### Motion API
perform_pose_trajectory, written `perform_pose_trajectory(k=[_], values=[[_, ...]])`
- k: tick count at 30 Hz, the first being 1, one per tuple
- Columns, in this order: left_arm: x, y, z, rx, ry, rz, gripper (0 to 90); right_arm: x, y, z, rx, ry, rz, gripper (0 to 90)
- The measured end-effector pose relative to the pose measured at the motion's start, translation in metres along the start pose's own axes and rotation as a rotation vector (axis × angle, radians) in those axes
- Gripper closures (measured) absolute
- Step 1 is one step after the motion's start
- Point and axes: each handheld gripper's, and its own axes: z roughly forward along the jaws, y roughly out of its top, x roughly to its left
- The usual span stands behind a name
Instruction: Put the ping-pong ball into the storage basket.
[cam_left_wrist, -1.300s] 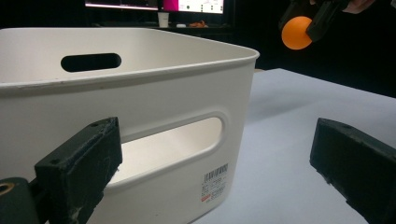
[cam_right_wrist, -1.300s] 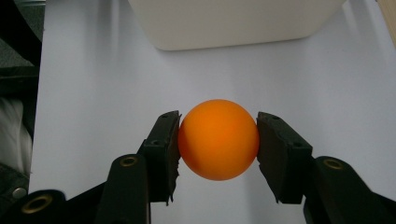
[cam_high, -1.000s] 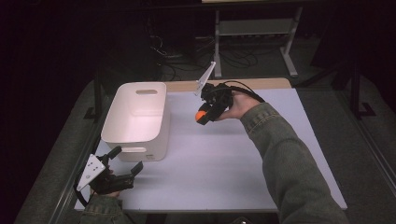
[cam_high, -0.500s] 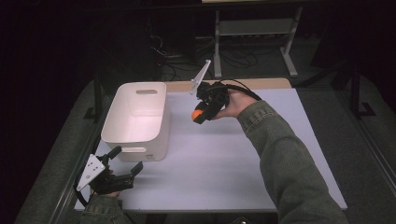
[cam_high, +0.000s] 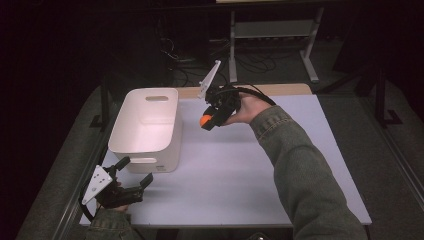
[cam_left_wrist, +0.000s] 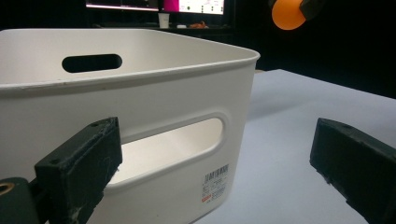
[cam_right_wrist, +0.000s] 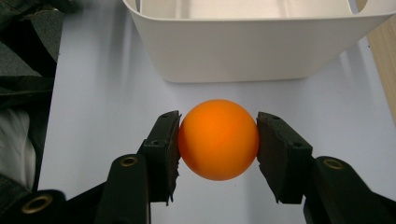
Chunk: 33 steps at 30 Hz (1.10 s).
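A: Entry, largest first. What is being seen on the table (cam_high: 240, 175)?

B: The white bin (cam_high: 145, 127) is being seen at about 10 o'clock from the table's middle, its handle slot turned toward the near edge.

A: And the right gripper (cam_high: 206, 121)?

B: It is being held above the table at about 12 o'clock, just right of the bin. The orange ball (cam_right_wrist: 218, 139) is being clamped between its two jaws, pads pressed on both sides, clear of the surface.

A: The left gripper (cam_high: 135, 172)?

B: It is being kept at 7 o'clock, at the bin's near wall. Its jaws are being held wide apart, nothing being gripped between them.
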Motion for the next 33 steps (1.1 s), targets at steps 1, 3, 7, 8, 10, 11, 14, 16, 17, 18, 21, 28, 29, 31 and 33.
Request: perform_pose_trajectory(k=[1, 3, 7, 8, 10, 11, 14, 16, 17, 18, 21, 28, 29, 31, 33], values=[[0.0, 0.0, 0.0, 0.0, 0.0, 0.0, 1.8, 0.0, 0.001, 0.0, -0.001, 0.001, -0.002, 49.8], [0.0, 0.0, 0.0, 0.0, 0.0, 0.0, 1.7, 0.001, 0.004, 0.0, -0.004, 0.002, -0.01, 49.8], [0.0, 0.0, 0.0, -0.001, 0.001, 0.0, 1.7, 0.002, 0.009, -0.001, -0.005, 0.001, -0.018, 49.8], [0.0, 0.0, 0.0, -0.001, 0.001, 0.001, 1.7, 0.002, 0.011, -0.001, -0.006, 0.001, -0.023, 49.8], [0.0, 0.0, 0.0, -0.001, 0.001, 0.001, 1.7, 0.003, 0.014, -0.001, -0.006, 0.002, -0.028, 49.8], [0.0, 0.0, 0.0, -0.001, 0.001, 0.001, 1.7, 0.003, 0.016, -0.001, -0.005, 0.002, -0.032, 49.8], [0.0, 0.0, 0.0, -0.002, 0.0, 0.002, 1.7, 0.004, 0.021, -0.001, -0.007, 0.003, -0.042, 49.8], [0.0, 0.0, 0.0, -0.001, 0.0, 0.002, 1.7, 0.005, 0.024, -0.001, -0.01, 0.004, -0.051, 49.8], [0.0, 0.0, 0.0, -0.002, 0.0, 0.001, 1.7, 0.005, 0.026, -0.001, -0.008, 0.004, -0.052, 49.8], [0.0, 0.0, 0.0, -0.003, 0.0, 0.0, 1.7, 0.006, 0.028, -0.001, -0.009, 0.005, -0.053, 49.8], [0.0, 0.0, 0.0, -0.006, 0.0, -0.003, 1.7, 0.007, 0.033, 0.0, -0.01, 0.006, -0.063, 49.8], [0.0, 0.0, 0.0, -0.005, -0.001, -0.001, 1.8, 0.008, 0.041, 0.0, -0.003, 0.002, -0.079, 49.8], [0.0, 0.0, 0.0, -0.005, -0.001, -0.001, 1.7, 0.008, 0.042, 0.0, -0.002, 0.002, -0.08, 49.8], [0.0, 0.0, 0.0, -0.005, -0.001, -0.002, 1.7, 0.008, 0.044, 0.0, -0.001, 0.004, -0.08, 49.8], [0.0, 0.0, 0.0, -0.005, -0.001, -0.001, 1.8, 0.008, 0.046, 0.001, 0.0, 0.005, -0.088, 49.8]])
